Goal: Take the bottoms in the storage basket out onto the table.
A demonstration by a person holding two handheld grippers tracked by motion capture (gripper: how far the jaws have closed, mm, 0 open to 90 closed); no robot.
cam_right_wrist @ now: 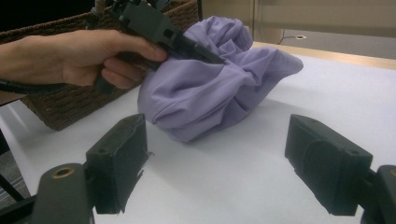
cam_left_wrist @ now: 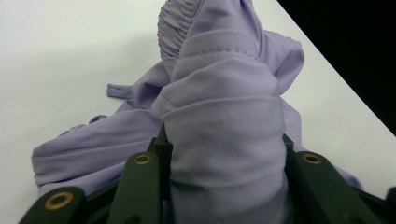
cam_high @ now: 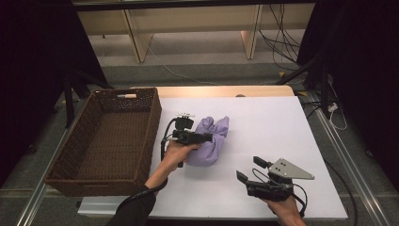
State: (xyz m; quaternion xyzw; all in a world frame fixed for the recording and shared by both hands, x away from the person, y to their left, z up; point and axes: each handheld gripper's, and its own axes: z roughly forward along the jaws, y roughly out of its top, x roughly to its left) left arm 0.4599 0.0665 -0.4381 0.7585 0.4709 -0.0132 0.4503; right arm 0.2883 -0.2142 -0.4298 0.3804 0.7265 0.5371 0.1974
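A: White sheet covers your bench (cam_high: 263,141), with the brown wicker basket (cam_high: 106,136) standing at its nine o'clock edge. Where's the cloth?

B: Near the middle: the lilac garment (cam_high: 211,141) lies bunched just beside the basket's right wall, its long axis running from about seven o'clock up to one o'clock.

A: Which of your hands is nearer?

B: Your left. Your left hand-held gripper (cam_left_wrist: 226,154) has a thick roll of the fabric between its jaws, which stand narrow and hug the roll on both sides. From it the basket lies at nine o'clock, close by.

A: And the right?

B: Your right hand-held gripper (cam_right_wrist: 217,158) rests at five o'clock from the garment, well apart, jaws wide and holding nothing.
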